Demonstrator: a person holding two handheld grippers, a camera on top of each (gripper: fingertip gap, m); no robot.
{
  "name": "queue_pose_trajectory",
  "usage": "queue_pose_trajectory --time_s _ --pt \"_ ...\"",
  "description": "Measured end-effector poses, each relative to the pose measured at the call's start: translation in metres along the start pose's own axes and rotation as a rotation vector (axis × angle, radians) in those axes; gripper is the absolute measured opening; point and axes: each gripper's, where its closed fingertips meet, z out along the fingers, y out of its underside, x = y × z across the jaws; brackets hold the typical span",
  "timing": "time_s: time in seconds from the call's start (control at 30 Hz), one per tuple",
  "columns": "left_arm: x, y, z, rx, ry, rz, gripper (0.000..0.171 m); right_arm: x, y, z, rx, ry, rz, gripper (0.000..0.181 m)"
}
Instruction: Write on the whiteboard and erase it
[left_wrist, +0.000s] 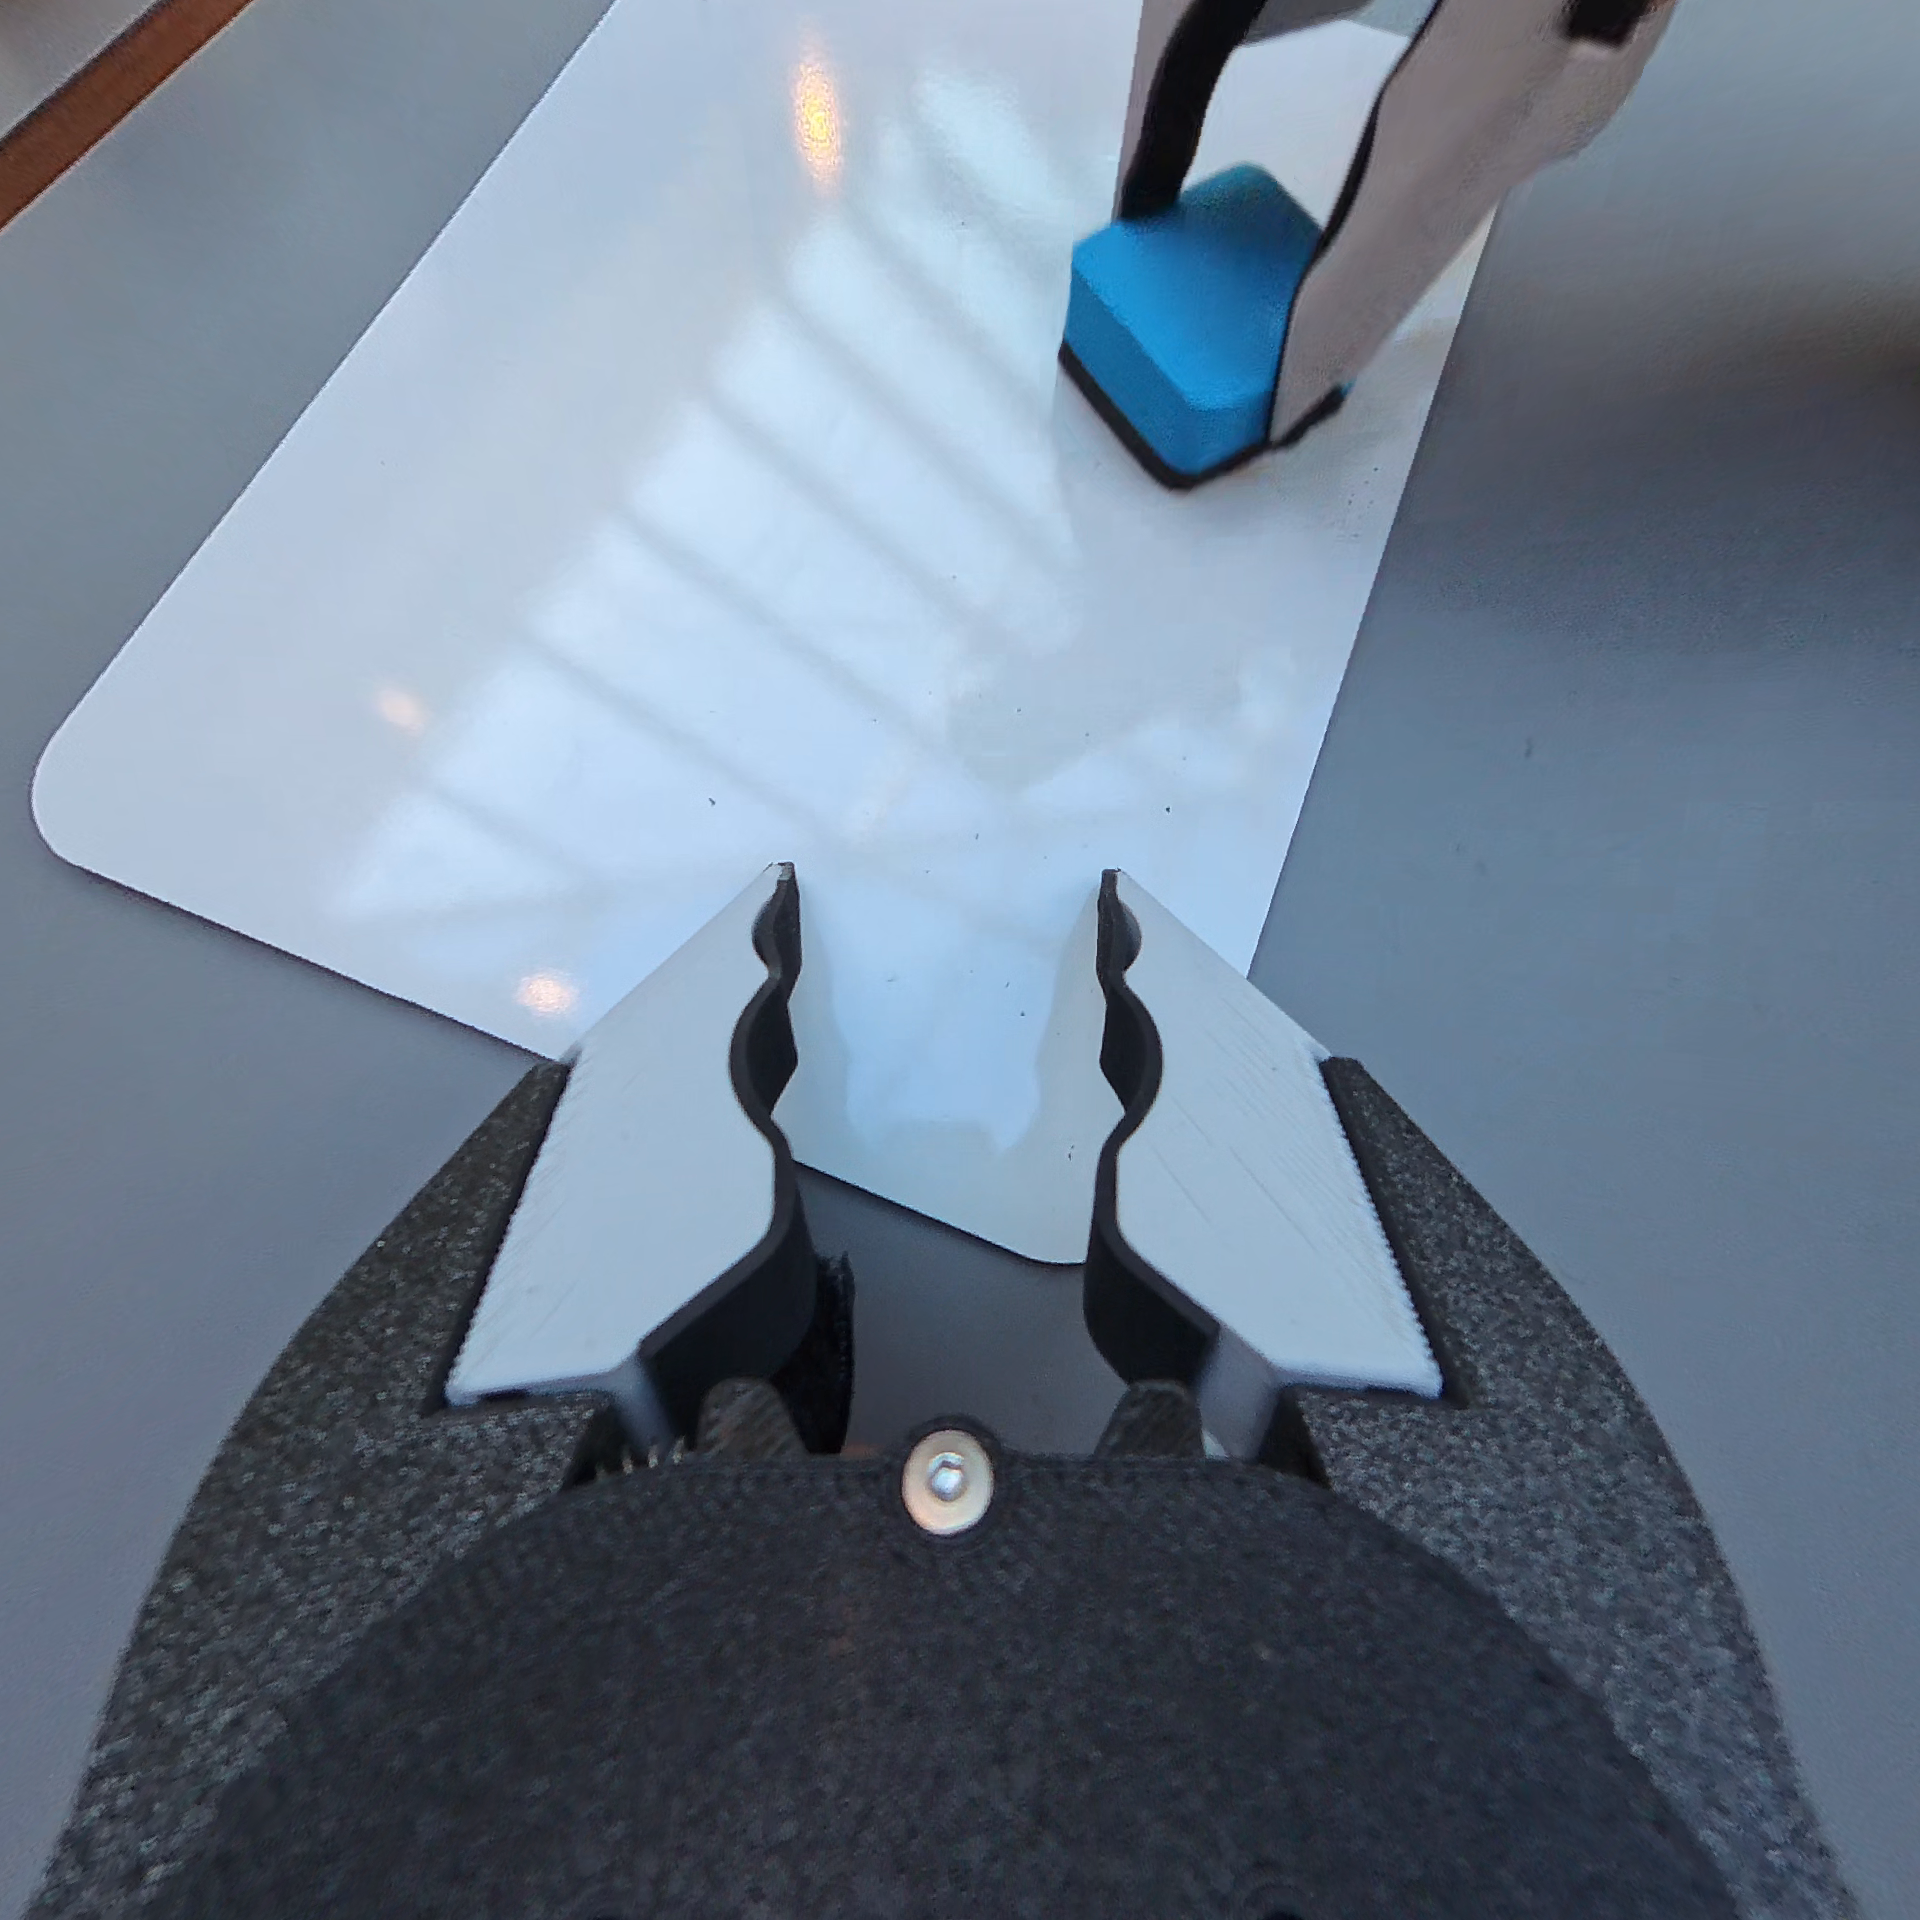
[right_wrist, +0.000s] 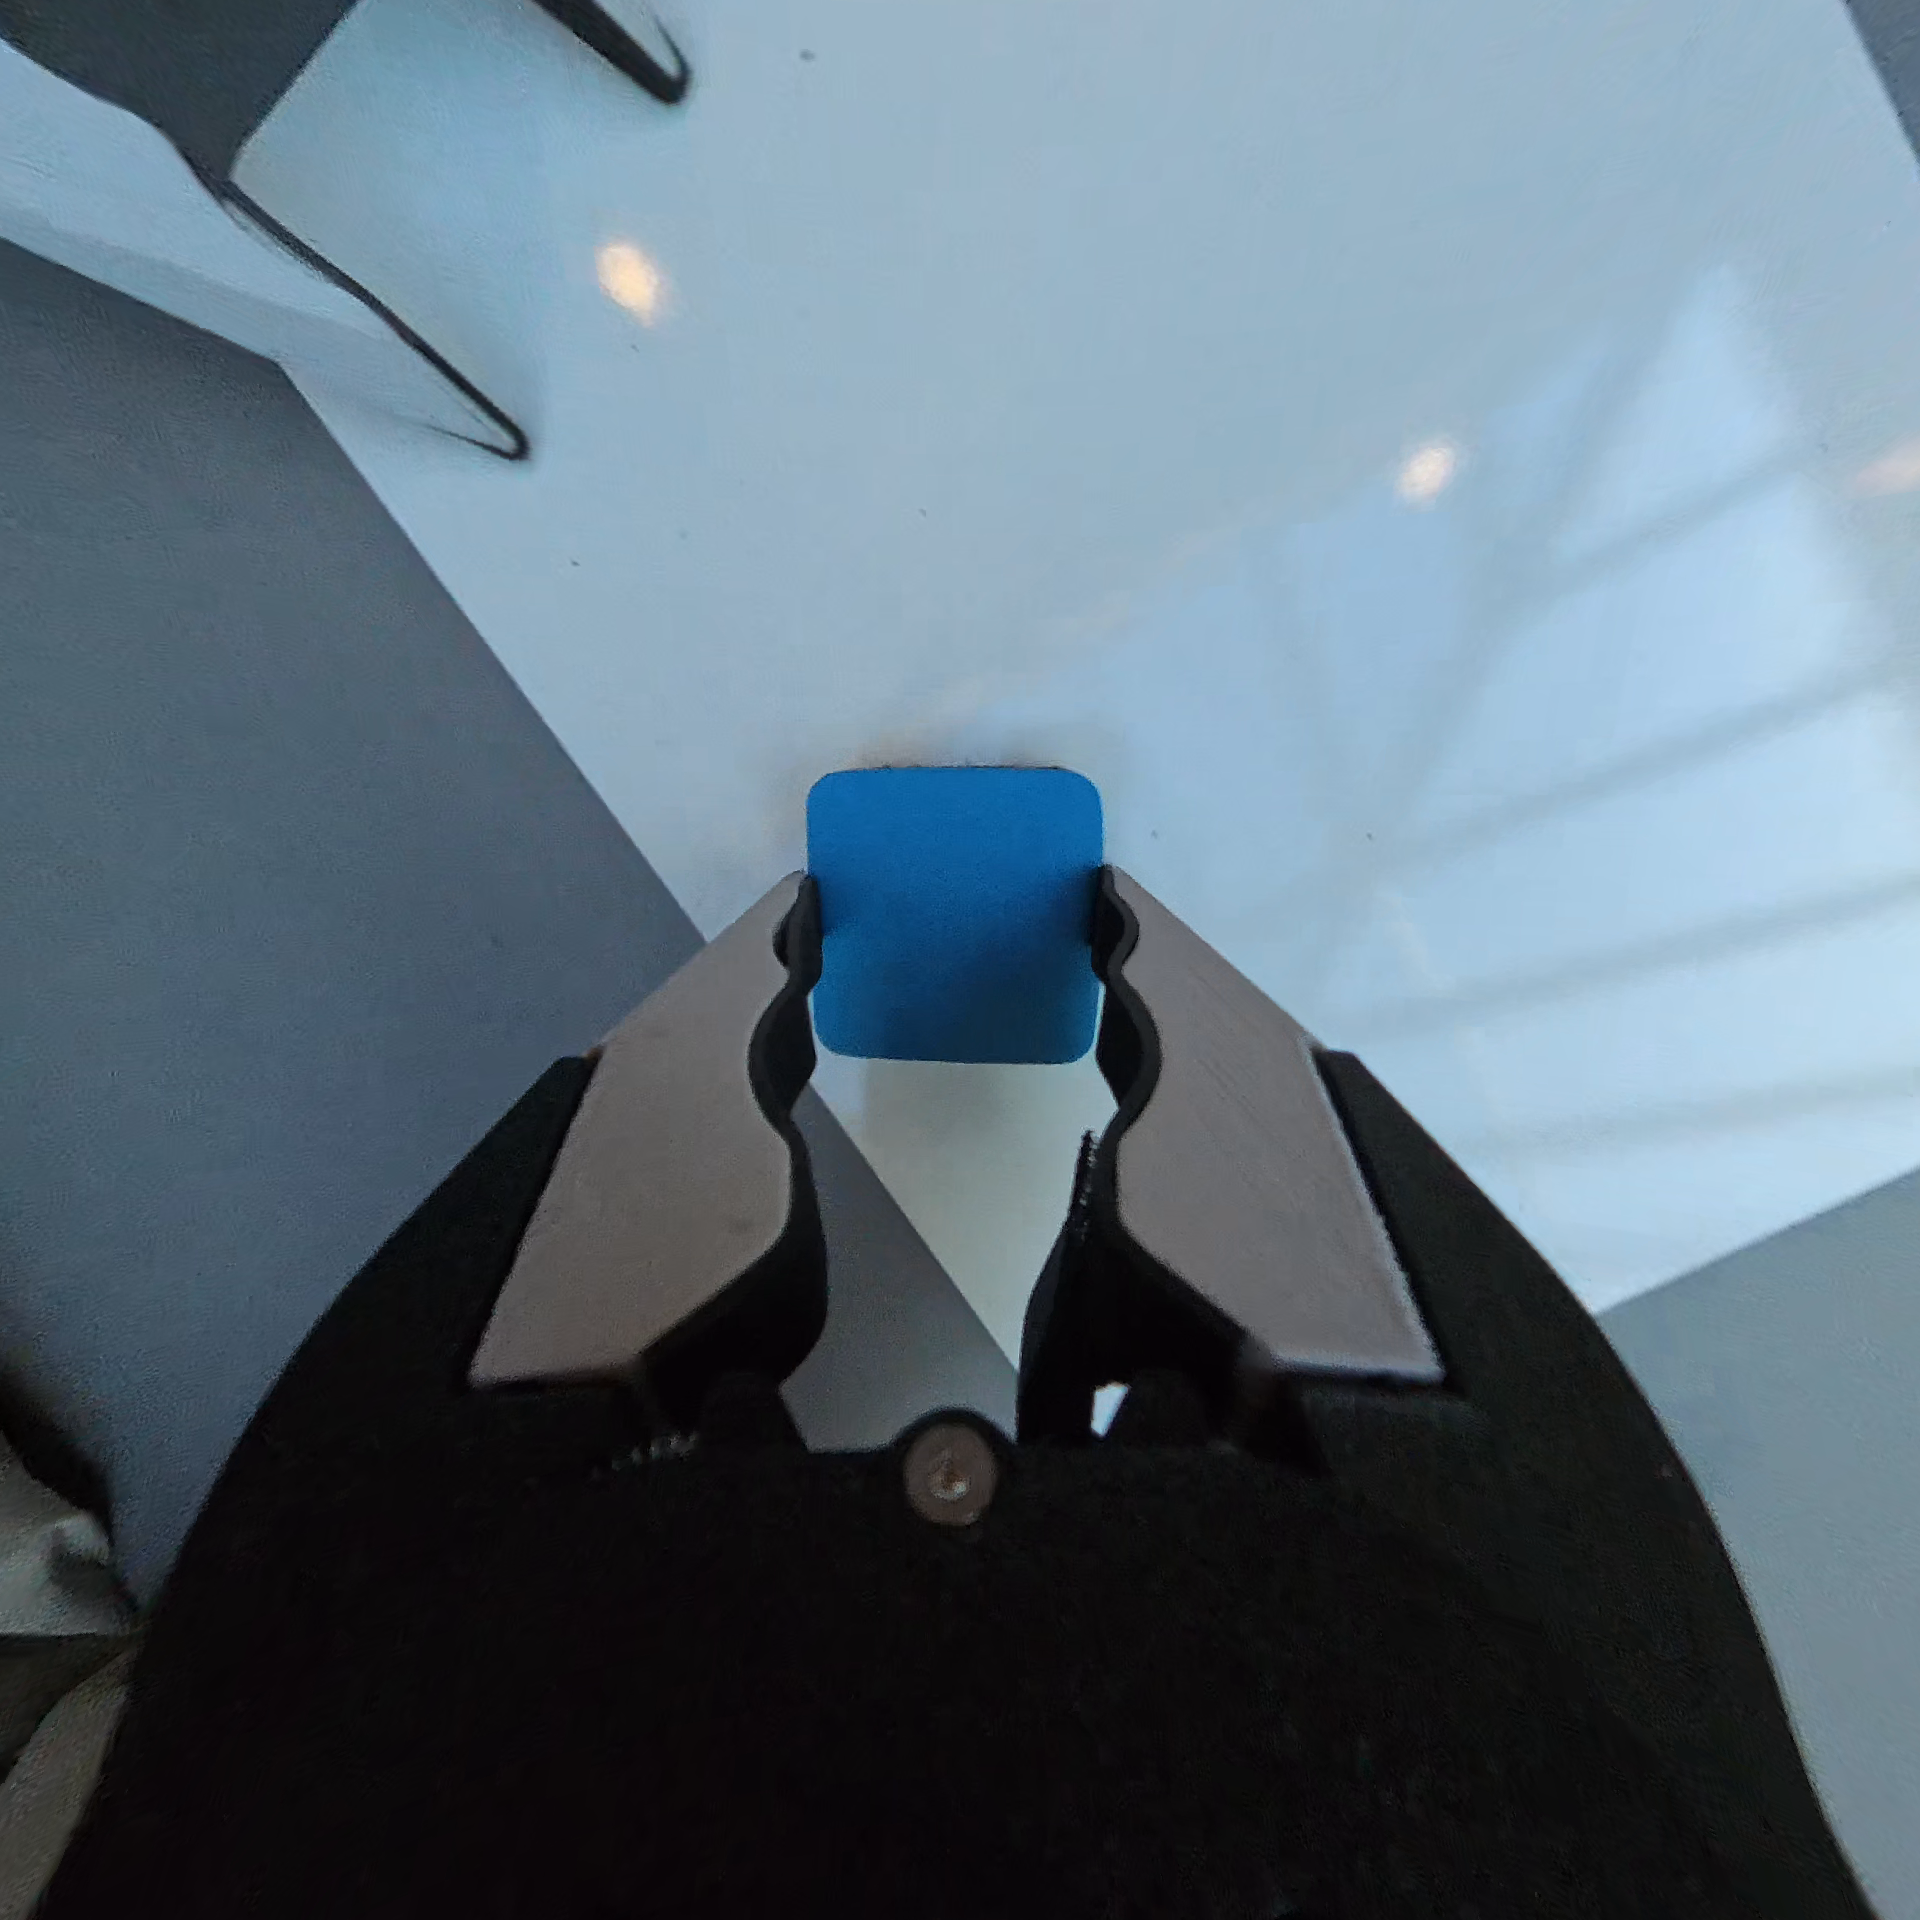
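Right gripper (right_wrist: 951, 883) clamps the blue square foam eraser (right_wrist: 953, 914) against the glossy white rounded-corner board (left_wrist: 644, 582). Left gripper (left_wrist: 948, 881), fingers apart, hovers empty above the board's near corner.

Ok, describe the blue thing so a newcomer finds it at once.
On the grey table lies a glossy white board. On its far edge sits a small blue block with a black base, clamped by the right gripper. It is the only coloured thing there.

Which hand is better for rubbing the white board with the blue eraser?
Probably the right. The right gripper already grips the blue eraser, which rests on the white board. The left gripper is open and empty, above the board's near corner.
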Motion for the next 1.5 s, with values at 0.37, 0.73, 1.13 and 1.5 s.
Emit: queue_pose_trajectory --time_s 0.37,0.73,1.13,1.5 --pt "-0.002 0.001 0.0 -0.002 -0.018 -0.002 0.058 0.057 -0.037 0.007 -0.017 0.021 0.043 0.052" --pt "-0.001 -0.001 0.001 0.0 -0.001 0.001 0.058 -0.004 -0.013 0.006 -0.06 0.005 -0.016 0.052" --pt "-0.001 0.0 0.0 0.0 -0.007 0.003 0.058 0.079 -0.023 -0.001 -0.031 0.059 0.139 0.052" --pt "0.001 -0.001 0.001 0.001 0.008 0.006 0.057 -0.016 -0.014 0.007 -0.032 0.019 0.016 0.052"
